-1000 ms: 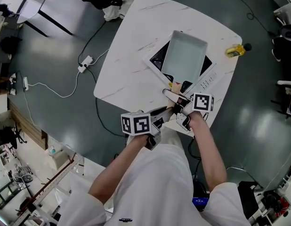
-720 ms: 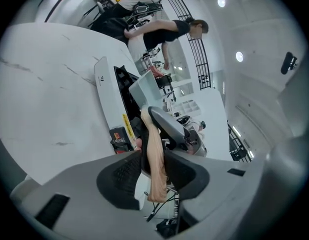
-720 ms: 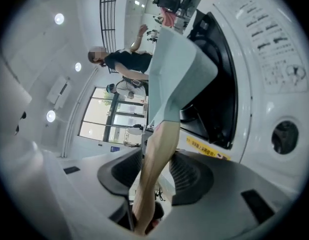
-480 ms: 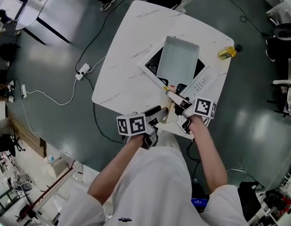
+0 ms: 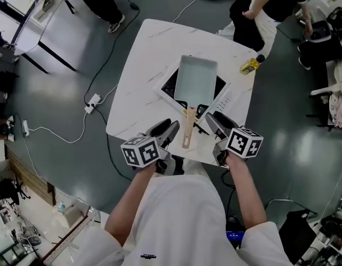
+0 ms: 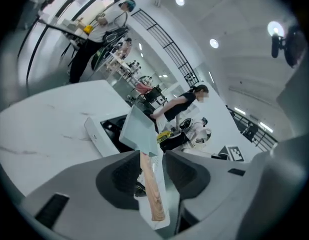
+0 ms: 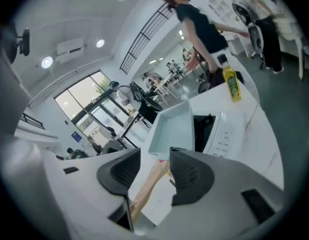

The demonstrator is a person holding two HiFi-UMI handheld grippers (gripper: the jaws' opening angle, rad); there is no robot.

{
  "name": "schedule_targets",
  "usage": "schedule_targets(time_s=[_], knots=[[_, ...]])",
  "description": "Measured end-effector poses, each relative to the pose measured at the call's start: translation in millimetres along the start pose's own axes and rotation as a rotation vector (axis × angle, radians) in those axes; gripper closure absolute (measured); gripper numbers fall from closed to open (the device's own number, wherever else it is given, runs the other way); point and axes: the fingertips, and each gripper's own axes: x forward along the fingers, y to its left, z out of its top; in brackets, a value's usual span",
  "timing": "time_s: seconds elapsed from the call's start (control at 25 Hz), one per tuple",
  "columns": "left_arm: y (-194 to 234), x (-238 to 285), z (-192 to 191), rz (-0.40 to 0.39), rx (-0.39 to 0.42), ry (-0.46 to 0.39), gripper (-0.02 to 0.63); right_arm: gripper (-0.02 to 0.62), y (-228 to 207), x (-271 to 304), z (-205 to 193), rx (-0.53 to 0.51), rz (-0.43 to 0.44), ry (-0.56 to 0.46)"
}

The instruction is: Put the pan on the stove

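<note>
Lets go of handle (image 5: 188, 127); pulls left gripper (image 5: 166, 129) and right gripper (image 5: 217, 121) back empty, wide but closing; leaves pan (image 5: 196, 81) on stove (image 5: 170, 85), seemingly done.

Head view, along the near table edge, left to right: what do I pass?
left gripper → pan handle → right gripper. Both grippers' jaws are closing with nothing between them, clear of the handle.
</note>
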Motion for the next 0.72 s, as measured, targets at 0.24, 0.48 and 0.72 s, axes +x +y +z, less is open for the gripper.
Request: schedule_targets(time_s=[0.24, 0.48, 0.72], knots=[[-42, -24, 43, 0.032, 0.261, -0.09, 0.511, 0.508, 47, -50, 41, -0.279, -0.068, -0.151], [-87, -50, 67, 0.042, 0.42, -0.196, 0.576, 0.591, 78, -94, 64, -0.457, -0.155, -0.284], [-118, -68, 73, 0.024, 0.48, -0.258, 0.606, 0.591, 99, -121, 72, -0.572, -0.191, -0.408]])
